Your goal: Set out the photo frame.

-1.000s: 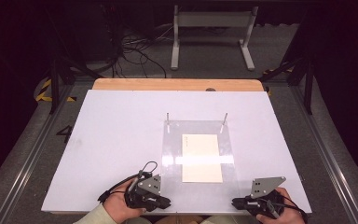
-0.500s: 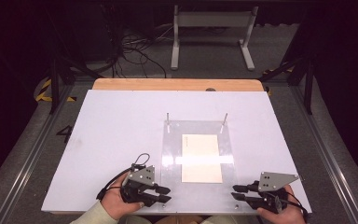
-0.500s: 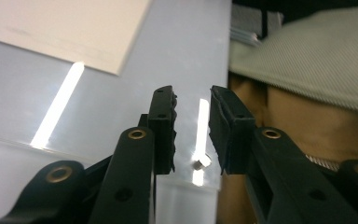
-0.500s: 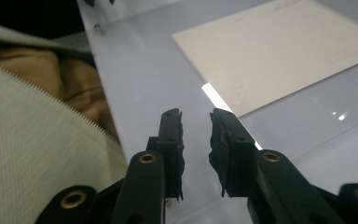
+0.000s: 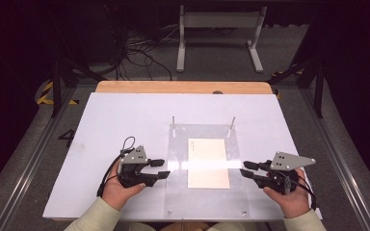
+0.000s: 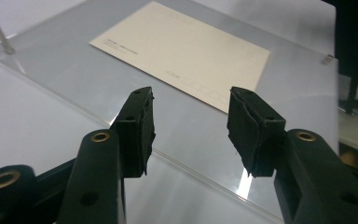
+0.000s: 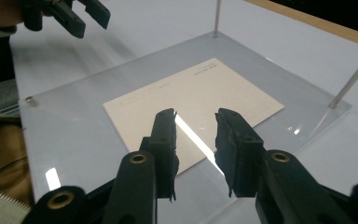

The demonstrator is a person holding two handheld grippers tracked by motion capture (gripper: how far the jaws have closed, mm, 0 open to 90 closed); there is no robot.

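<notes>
White table [image 5: 125,115]: left gripper [image 5: 160,169], right gripper [image 5: 246,171] flank card [image 5: 208,162]; jaws just opening, empty; print legible up close.

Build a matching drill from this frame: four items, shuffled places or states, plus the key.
Items:
1. card
2. left gripper
3. right gripper
4. metal posts

Places or states:
A. upright at the far corners of the clear plate
B. lies flat on the clear plate
C. open, empty, by the plate's left edge in the high view
D. open, empty, by the plate's right edge in the high view

Pairs: 1-B, 2-C, 3-D, 4-A
</notes>
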